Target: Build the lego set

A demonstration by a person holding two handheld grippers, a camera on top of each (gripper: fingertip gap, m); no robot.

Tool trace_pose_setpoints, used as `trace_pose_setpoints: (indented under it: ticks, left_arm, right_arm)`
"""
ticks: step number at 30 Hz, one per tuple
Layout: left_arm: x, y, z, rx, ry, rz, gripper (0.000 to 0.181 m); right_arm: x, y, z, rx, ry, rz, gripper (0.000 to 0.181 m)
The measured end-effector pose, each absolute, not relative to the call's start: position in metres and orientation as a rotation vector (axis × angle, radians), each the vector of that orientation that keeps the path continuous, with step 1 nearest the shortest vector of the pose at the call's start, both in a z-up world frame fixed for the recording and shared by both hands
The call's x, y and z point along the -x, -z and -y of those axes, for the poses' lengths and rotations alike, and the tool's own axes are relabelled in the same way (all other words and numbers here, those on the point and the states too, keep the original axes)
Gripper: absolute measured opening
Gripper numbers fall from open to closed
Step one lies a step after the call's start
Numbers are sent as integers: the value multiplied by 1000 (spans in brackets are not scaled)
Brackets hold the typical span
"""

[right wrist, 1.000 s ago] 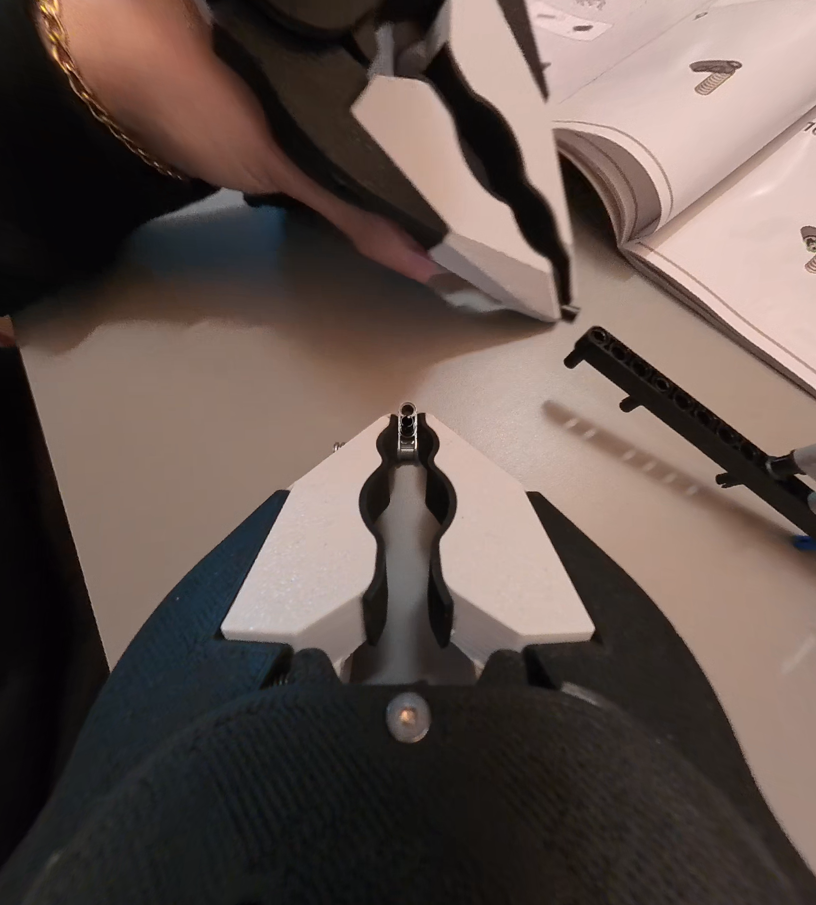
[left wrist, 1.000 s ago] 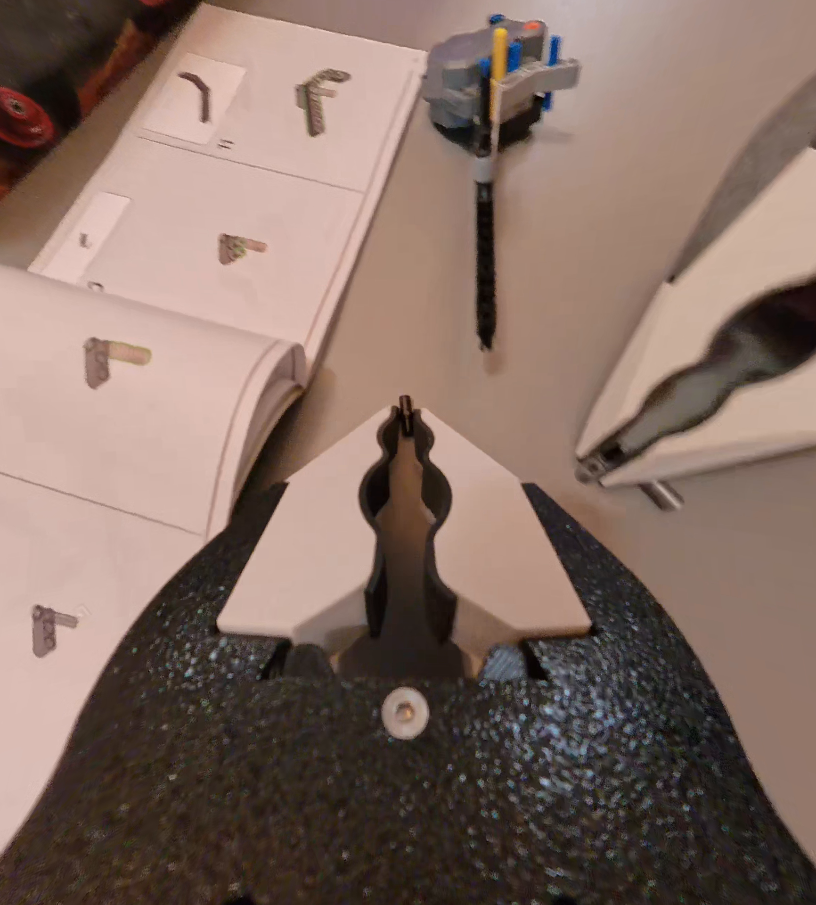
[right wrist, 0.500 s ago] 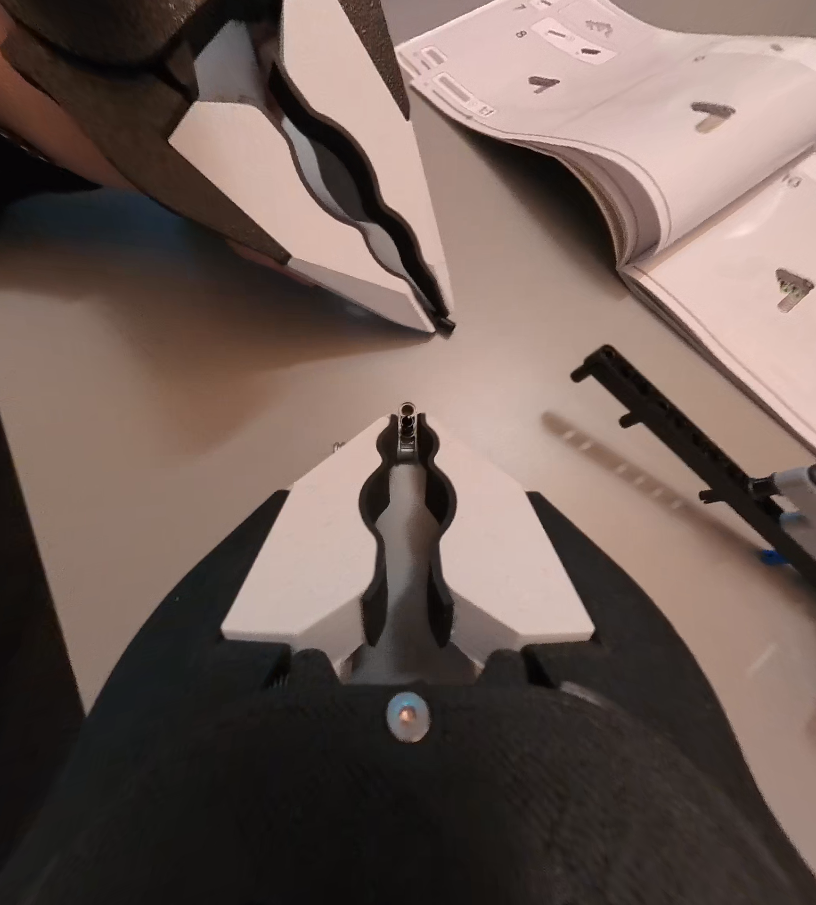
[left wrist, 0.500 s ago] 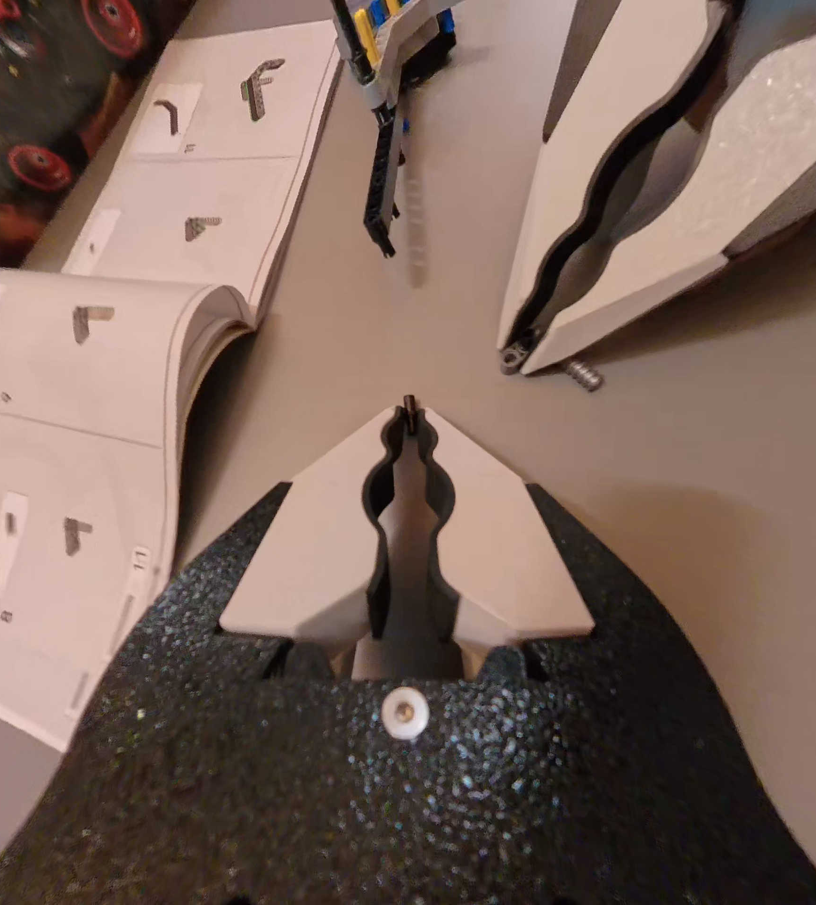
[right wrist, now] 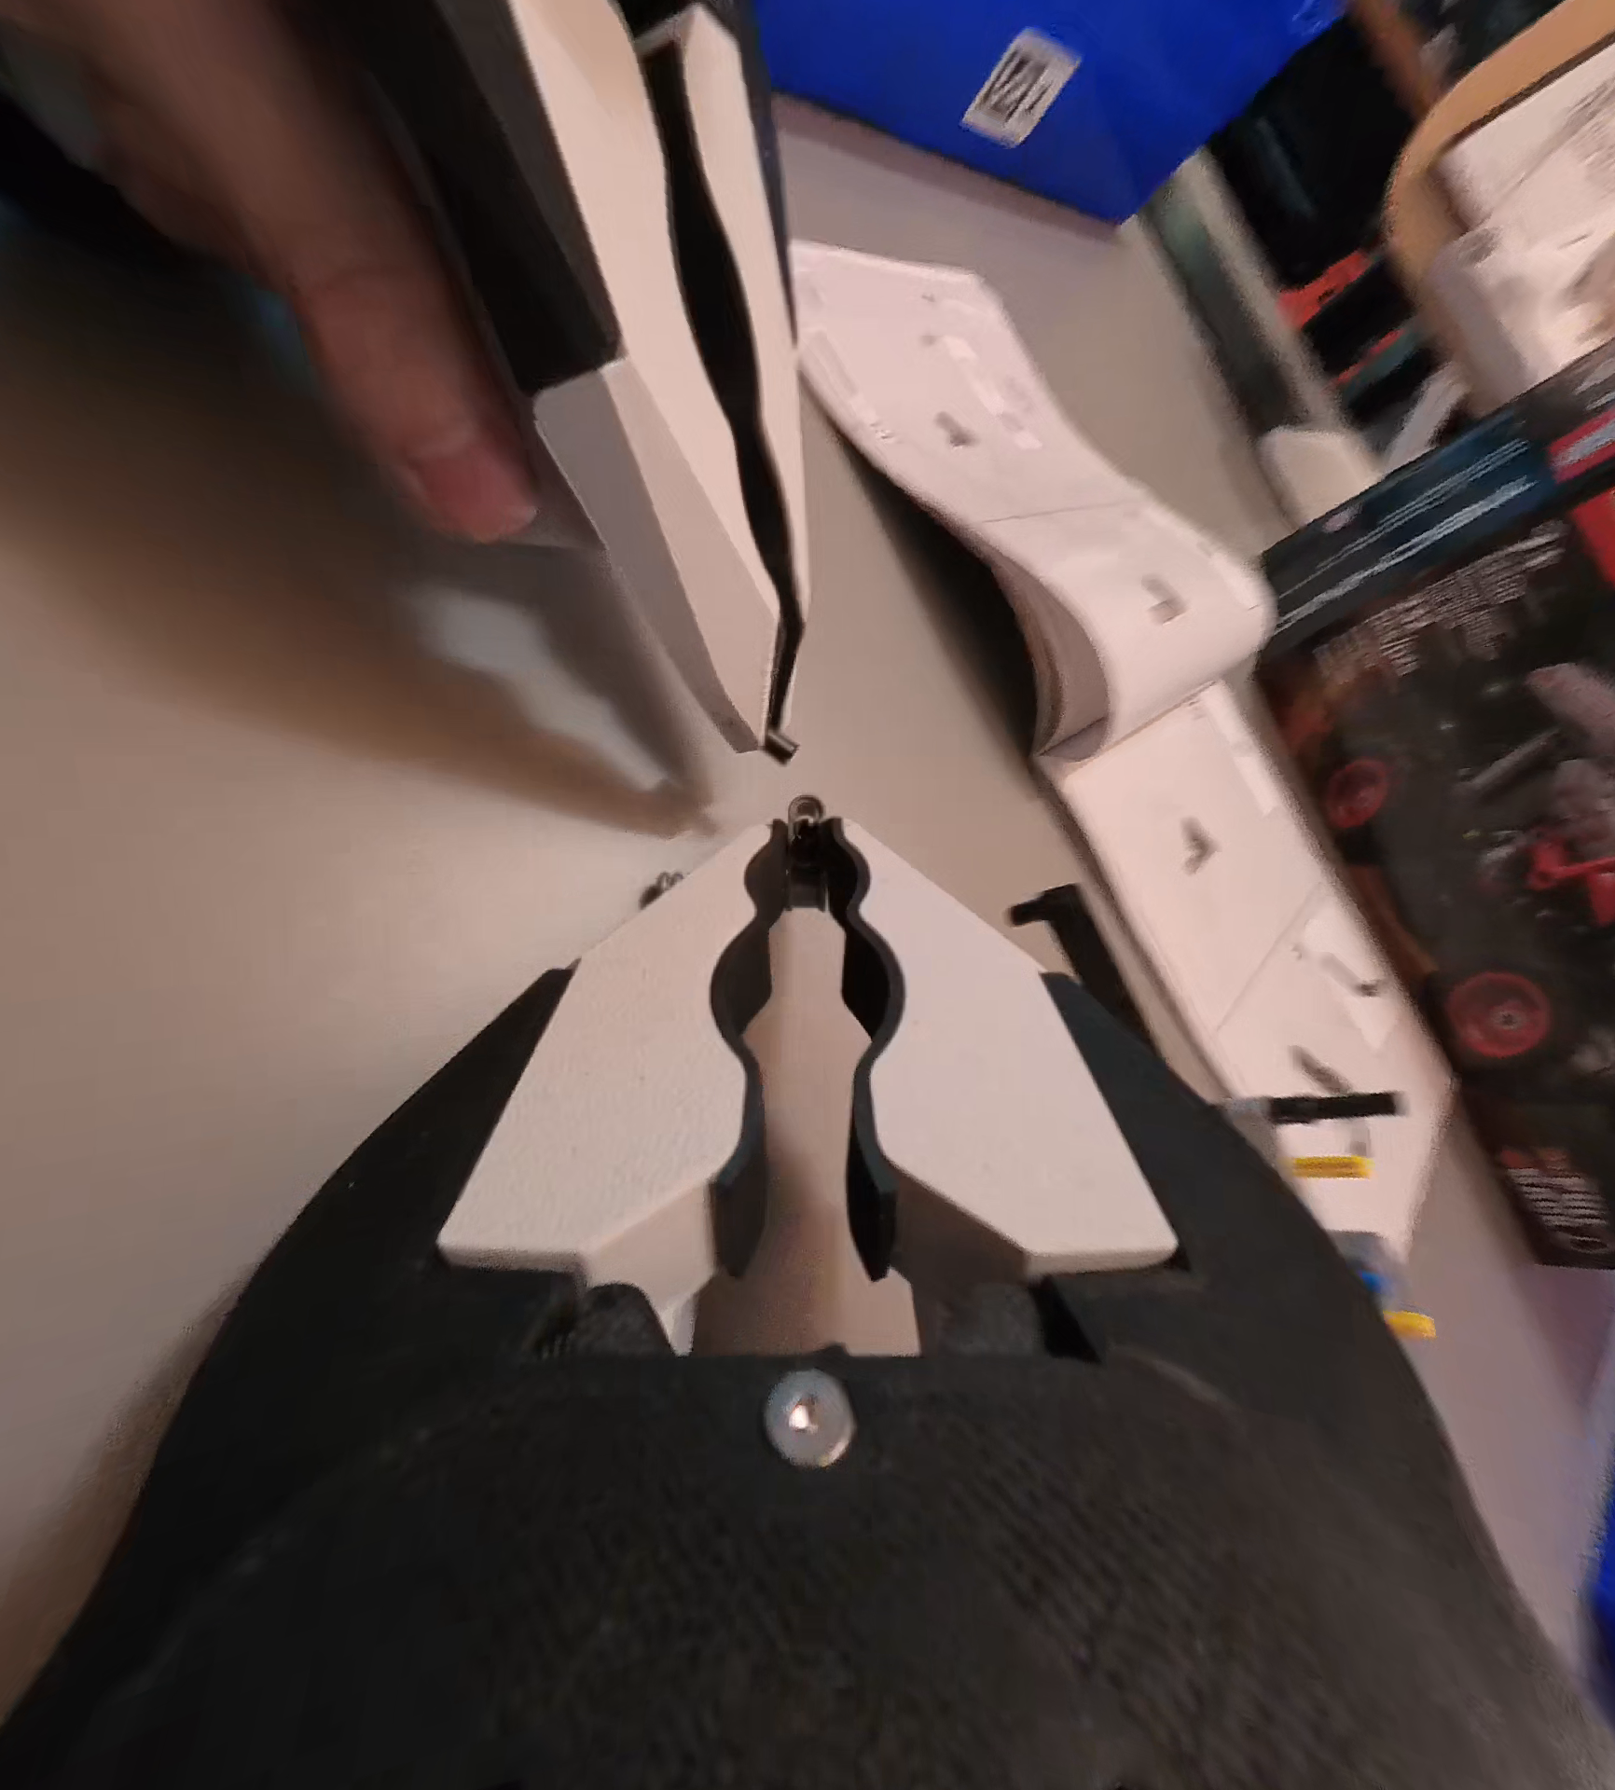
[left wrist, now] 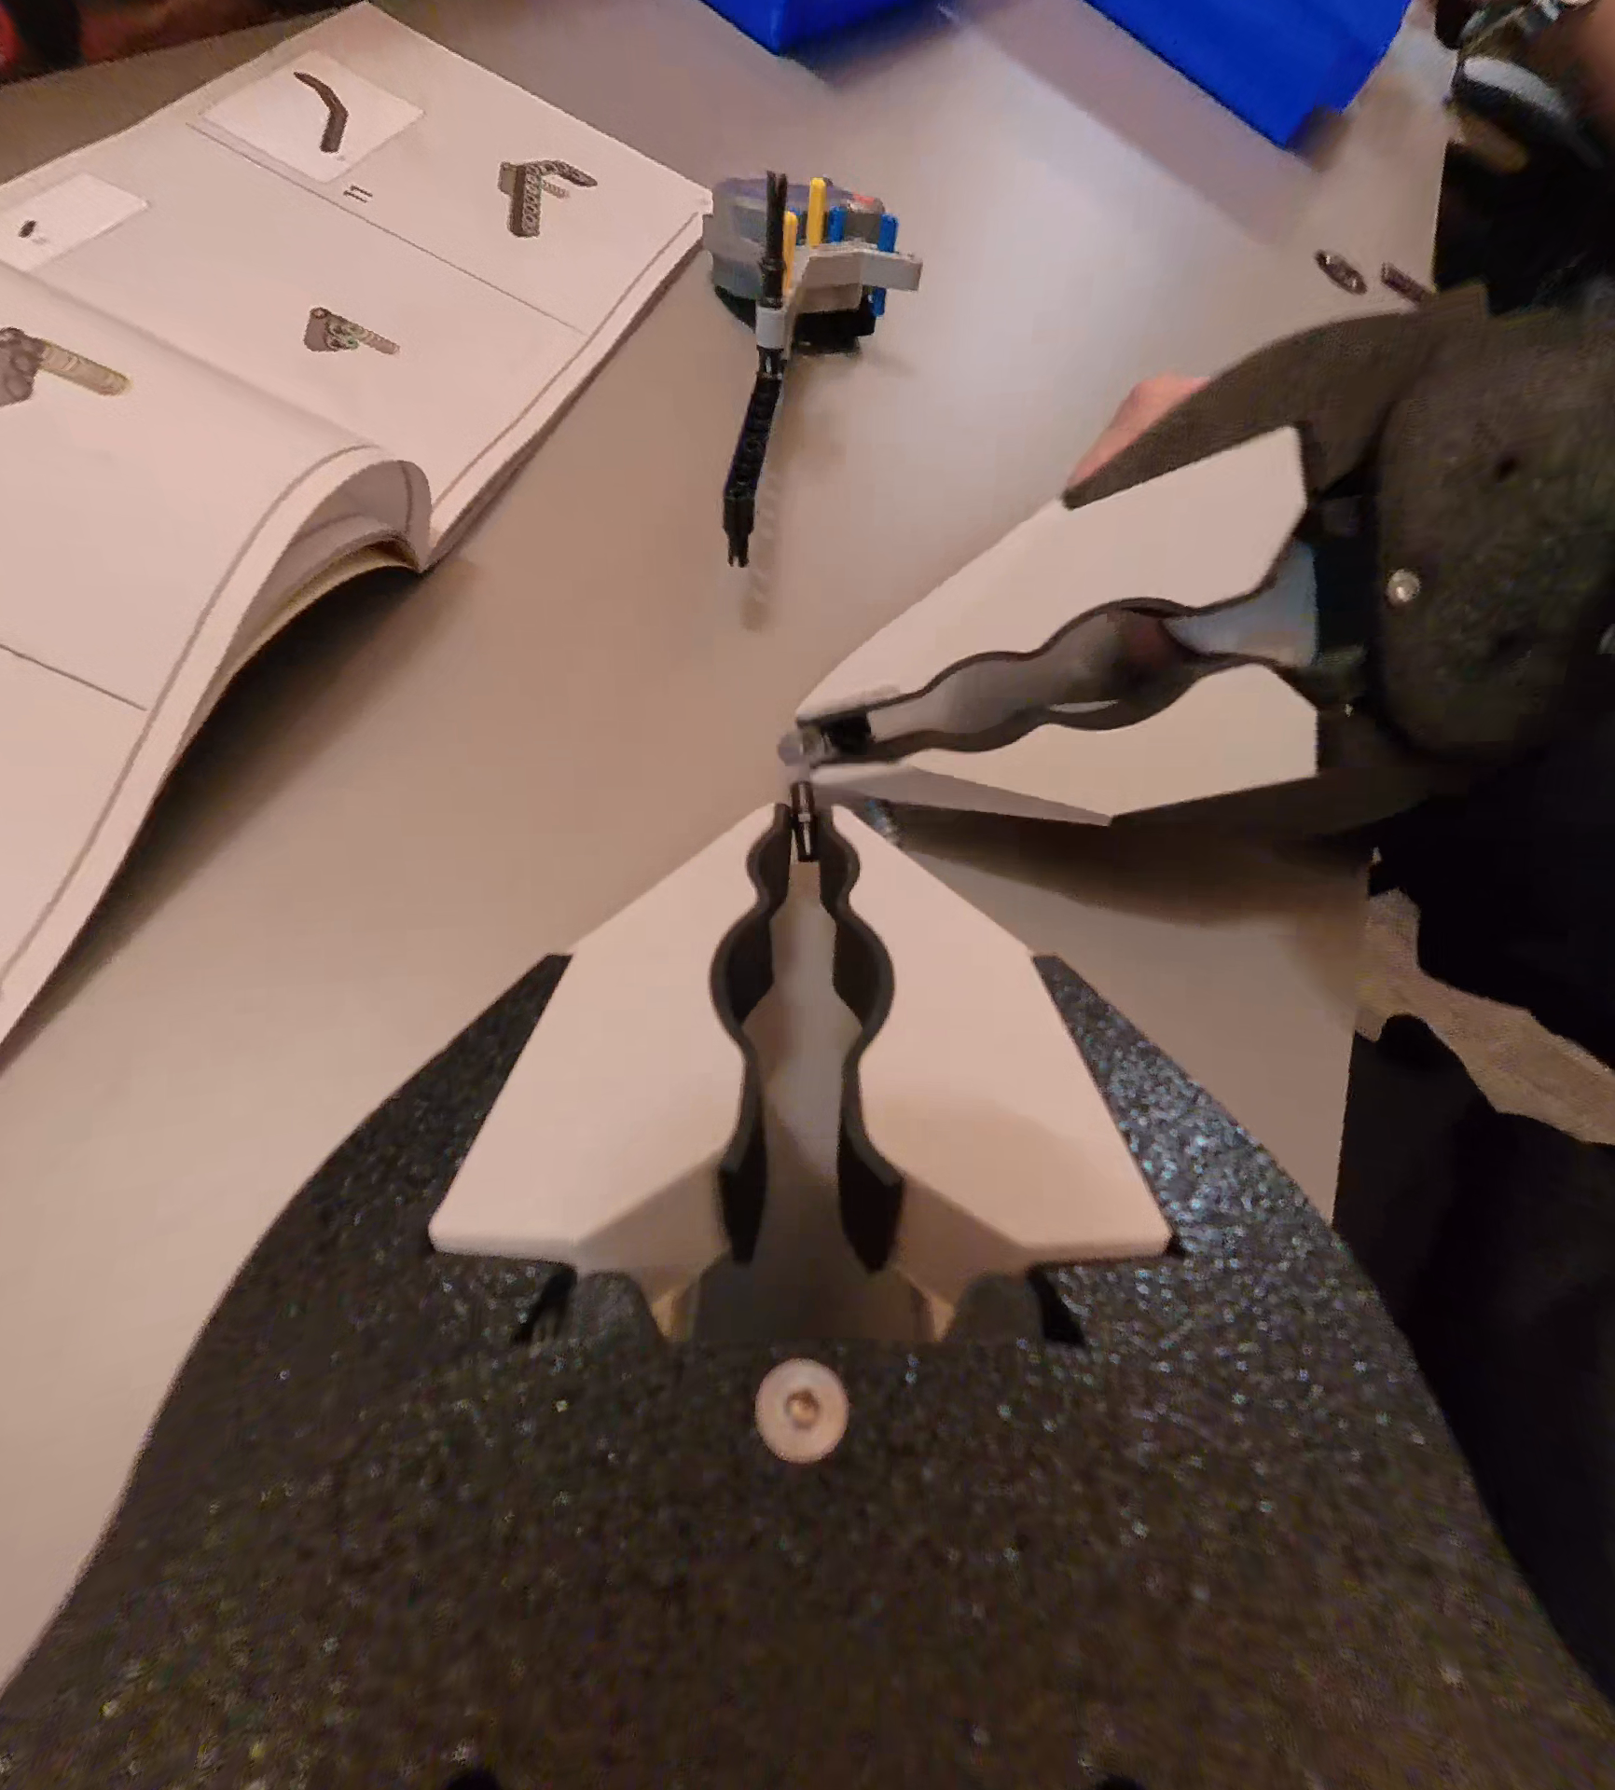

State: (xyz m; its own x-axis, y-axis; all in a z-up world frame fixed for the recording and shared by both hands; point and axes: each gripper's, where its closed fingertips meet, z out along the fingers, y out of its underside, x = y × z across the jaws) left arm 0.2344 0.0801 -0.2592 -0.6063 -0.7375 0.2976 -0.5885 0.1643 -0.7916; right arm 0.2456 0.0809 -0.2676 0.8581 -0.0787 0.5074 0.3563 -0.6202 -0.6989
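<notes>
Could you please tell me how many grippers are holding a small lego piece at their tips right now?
2. The left gripper pinches a small black pin; the right gripper, just ahead of it, pinches a small grey connector. Neither piece shows fully.

Hobby/work desk: grey table (left wrist: 590, 678), instr. booklet (left wrist: 203, 407), blue bins (right wrist: 1026, 97).

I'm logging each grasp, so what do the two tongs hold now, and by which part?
Left tongs: small black pin, pinched at its lower end. Right tongs: small grey connector, clamped by its rear.
</notes>
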Motion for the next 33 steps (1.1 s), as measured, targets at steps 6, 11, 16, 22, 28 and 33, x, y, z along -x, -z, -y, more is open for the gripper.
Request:
trace_pose_setpoints:
  ticks: [6,11,16,22,28,33]
  left_arm:
    - [-246,228,-76,1418,1805,-2025,3]
    - [-247,214,-70,1465,2050,-1901,3]
    - [-243,209,-67,1510,2238,-1877,4]
    - [-244,206,-67,1580,2381,-1818,3]
    - [-243,207,-65,1743,2506,-1744,3]
    - [-238,205,-68,1876,2669,-1602,3]
  right_arm:
    - [-257,216,-80,1782,1268,352,5]
    - [-255,212,-80,1747,1450,434,5]
    - [-254,207,-79,1730,1504,443,5]
    - [-254,208,-82,1721,1617,524,5]
    - [-253,206,-82,1705,1695,569,5]
    - [-248,205,-84,1662,1738,657,5]
